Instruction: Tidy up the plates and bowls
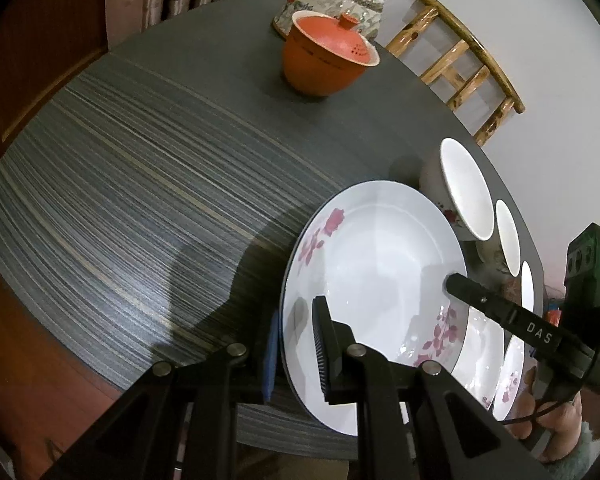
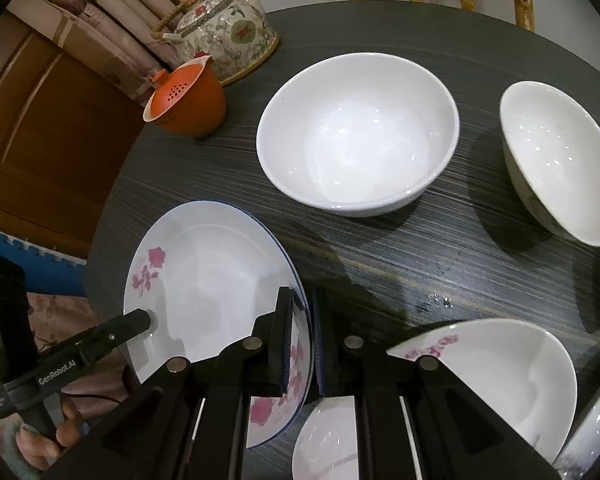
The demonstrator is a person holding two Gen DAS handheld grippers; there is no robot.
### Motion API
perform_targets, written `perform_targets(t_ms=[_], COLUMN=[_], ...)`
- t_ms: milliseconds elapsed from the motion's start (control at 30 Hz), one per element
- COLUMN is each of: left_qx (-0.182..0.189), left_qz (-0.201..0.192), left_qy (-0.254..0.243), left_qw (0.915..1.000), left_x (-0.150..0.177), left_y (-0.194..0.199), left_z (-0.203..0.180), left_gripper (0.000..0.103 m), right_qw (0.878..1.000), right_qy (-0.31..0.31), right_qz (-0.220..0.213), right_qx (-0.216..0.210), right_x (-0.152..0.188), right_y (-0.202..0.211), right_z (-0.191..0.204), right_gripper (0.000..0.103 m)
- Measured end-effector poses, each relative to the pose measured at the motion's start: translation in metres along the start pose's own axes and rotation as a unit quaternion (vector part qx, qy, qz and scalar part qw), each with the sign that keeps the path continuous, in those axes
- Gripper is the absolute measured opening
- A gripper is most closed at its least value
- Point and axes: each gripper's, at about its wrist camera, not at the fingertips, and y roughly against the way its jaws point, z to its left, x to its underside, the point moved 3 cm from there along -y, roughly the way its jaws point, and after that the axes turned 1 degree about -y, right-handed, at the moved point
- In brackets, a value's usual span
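A white plate with pink flowers is held at two opposite rims, over the near edge of the dark striped table. My left gripper is shut on its near rim. My right gripper is shut on the other rim. In the left wrist view a finger of the right gripper lies on the plate's far edge. Beside it on the table lie two more flowered plates and two white bowls.
An orange lidded cup and a floral teapot stand at the far side of the table. Behind the table is a wooden chair. A person's hand holds the left gripper's handle.
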Motion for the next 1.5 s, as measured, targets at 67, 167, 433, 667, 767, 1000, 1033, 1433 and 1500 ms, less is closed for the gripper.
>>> perform_targets(t_ms=[67, 167, 433, 667, 767, 1000, 1033, 1433, 1500], left_qx=[-0.002, 0.000, 0.008, 0.014, 0.016, 0.006, 0.004, -0.019, -0.021], left_qz=[-0.001, -0.001, -0.003, 0.007, 0.014, 0.033, 0.035, 0.037, 0.035], left_qy=[-0.003, -0.008, -0.039, -0.077, -0.092, -0.123, -0.126, -0.148, -0.154], left_qw=[1.0000, 1.0000, 0.9992, 0.9969, 0.9955, 0.9918, 0.9914, 0.9881, 0.9872], left_x=[0.001, 0.004, 0.015, 0.032, 0.037, 0.052, 0.055, 0.066, 0.068], left_y=[0.004, 0.008, 0.015, 0.009, 0.001, -0.020, -0.022, -0.041, -0.043], left_z=[-0.004, -0.010, -0.045, -0.091, -0.109, -0.141, -0.143, -0.163, -0.166], left_gripper=[0.016, 0.016, 0.016, 0.016, 0.016, 0.016, 0.016, 0.016, 0.016], right_qw=[1.000, 1.000, 1.000, 0.998, 0.997, 0.994, 0.994, 0.993, 0.992], right_qy=[-0.002, -0.001, -0.014, -0.042, -0.055, -0.086, -0.089, -0.107, -0.112], right_qz=[-0.001, -0.004, -0.021, -0.040, -0.048, -0.055, -0.055, -0.052, -0.050], right_qx=[0.000, 0.000, 0.006, 0.017, 0.021, 0.029, 0.029, 0.026, 0.025], right_x=[0.002, 0.004, 0.017, 0.040, 0.051, 0.072, 0.073, 0.086, 0.089], right_y=[0.003, 0.009, 0.038, 0.071, 0.084, 0.098, 0.098, 0.092, 0.091], right_z=[0.000, 0.000, -0.020, -0.058, -0.077, -0.114, -0.117, -0.139, -0.145], right_gripper=[0.011, 0.011, 0.011, 0.011, 0.011, 0.011, 0.011, 0.011, 0.011])
